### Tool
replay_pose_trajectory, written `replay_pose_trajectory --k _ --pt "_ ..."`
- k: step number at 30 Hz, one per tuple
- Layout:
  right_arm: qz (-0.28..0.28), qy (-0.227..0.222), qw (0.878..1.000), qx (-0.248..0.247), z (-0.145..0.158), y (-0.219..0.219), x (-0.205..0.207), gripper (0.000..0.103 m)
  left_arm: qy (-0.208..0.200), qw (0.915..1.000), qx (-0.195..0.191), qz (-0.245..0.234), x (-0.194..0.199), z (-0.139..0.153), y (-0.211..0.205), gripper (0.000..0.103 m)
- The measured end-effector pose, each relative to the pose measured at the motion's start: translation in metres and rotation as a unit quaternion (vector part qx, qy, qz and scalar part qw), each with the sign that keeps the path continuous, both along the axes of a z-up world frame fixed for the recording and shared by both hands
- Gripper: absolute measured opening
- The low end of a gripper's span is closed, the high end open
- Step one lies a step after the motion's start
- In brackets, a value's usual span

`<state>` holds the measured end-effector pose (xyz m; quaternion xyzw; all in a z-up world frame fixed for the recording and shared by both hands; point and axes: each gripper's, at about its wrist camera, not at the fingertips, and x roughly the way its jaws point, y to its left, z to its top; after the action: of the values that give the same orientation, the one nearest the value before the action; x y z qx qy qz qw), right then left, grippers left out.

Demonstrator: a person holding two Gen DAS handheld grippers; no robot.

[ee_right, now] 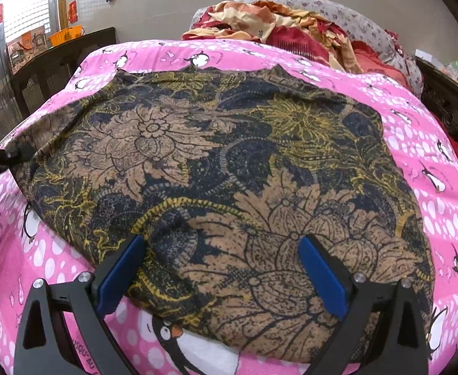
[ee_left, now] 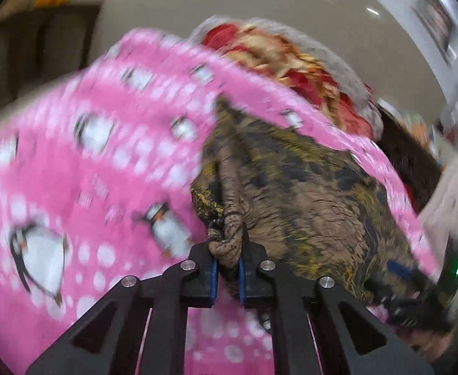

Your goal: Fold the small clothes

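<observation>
1. The pink penguin bedsheet fills both views, and that's your whole work surface. Far behind it there's a heap of red and cream bedding, so keep your fold well short of that mess.

2. The brown floral garment lies spread nearly flat in the middle of the sheet. Its near hem sits right in front of your right tool and its left edge is pulled up off the bed.

3. Your right gripper hangs over the near part of the cloth with its jaws wide and nothing between them. The blue pads straddle the fabric without pinching it. I'd say use it as an anchor: press or pinch the near hem so the cloth doesn't slide when the other side comes over.

4. Your left gripper is clamped tight on a bunched corner of the garment, seen at the far left in the right wrist view. The bunch sits right at the fingertips, so the grip looks shallow to me.

5. For the fold itself, I reckon carry that corner low and straight across toward the right edge. Keep the fabric taut so the crease lands clean, not twisted.
</observation>
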<state>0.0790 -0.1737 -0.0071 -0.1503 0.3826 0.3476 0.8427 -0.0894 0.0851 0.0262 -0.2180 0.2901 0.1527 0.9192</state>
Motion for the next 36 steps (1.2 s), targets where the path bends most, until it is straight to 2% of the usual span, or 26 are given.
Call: replay_pose_trajectory --k 2,4,7,9,10,12,14,18,21,24,26,27,28,30,33,36 --pt "0.001 0.029 1.000 -0.004 0.009 0.002 0.010 0.098 -0.017 0.9985 0.045 -0.026 0.005 0.013 -0.014 0.000" --pt "0.002 0.042 0.999 0.012 0.029 0.004 0.022 0.097 -0.032 0.9954 0.075 -0.050 0.011 0.022 -0.026 0.000" --pt "0.002 0.036 0.998 0.060 0.074 0.012 0.048 0.097 -0.049 0.9903 0.098 -0.084 0.022 0.032 -0.044 0.000" --pt "0.021 0.058 0.994 0.092 0.097 0.032 0.072 0.097 -0.055 0.9871 0.104 -0.108 0.031 0.036 -0.053 0.000" --pt "0.040 0.084 0.990 0.106 0.105 0.049 0.088 0.097 -0.057 0.9858 0.104 -0.119 0.035 0.037 -0.057 0.000" --pt "0.082 0.129 0.981 0.116 0.110 0.082 0.110 0.094 -0.061 0.9820 0.104 -0.145 0.044 0.042 -0.065 0.000" --pt "0.117 0.168 0.972 0.120 0.110 0.117 0.129 0.079 -0.065 0.9780 0.110 -0.165 0.050 0.047 -0.074 0.000" --pt "0.138 0.250 0.951 0.116 0.096 0.178 0.154 0.076 -0.062 0.9731 0.107 -0.194 0.063 0.053 -0.084 0.000" --pt "0.144 0.240 0.957 0.081 0.090 0.208 0.157 0.076 -0.062 0.9717 0.105 -0.202 0.065 0.054 -0.089 0.000" --pt "0.137 0.255 0.956 0.043 0.075 0.227 0.161 0.075 -0.059 0.9707 0.100 -0.210 0.066 0.054 -0.095 0.000" --pt "0.135 0.241 0.961 0.017 0.069 0.237 0.161 0.066 -0.057 0.9699 0.101 -0.214 0.066 0.054 -0.095 0.000" --pt "0.139 0.232 0.963 0.007 0.068 0.242 0.160 0.054 -0.055 0.9695 0.100 -0.217 0.066 0.054 -0.096 0.000" --pt "0.144 0.219 0.965 -0.002 0.068 0.244 0.159 0.034 -0.054 0.9692 0.100 -0.218 0.066 0.054 -0.097 0.000" --pt "0.149 0.202 0.968 -0.018 0.069 0.248 0.160 0.011 -0.054 0.9683 0.099 -0.223 0.066 0.056 -0.098 0.000" --pt "0.151 0.176 0.972 -0.033 0.077 0.234 0.164 0.010 -0.059 0.9646 0.093 -0.240 0.067 0.061 -0.104 0.000" --pt "0.152 0.174 0.972 -0.034 0.090 0.199 0.177 0.009 -0.061 0.9541 0.083 -0.281 0.077 0.064 -0.126 0.000"
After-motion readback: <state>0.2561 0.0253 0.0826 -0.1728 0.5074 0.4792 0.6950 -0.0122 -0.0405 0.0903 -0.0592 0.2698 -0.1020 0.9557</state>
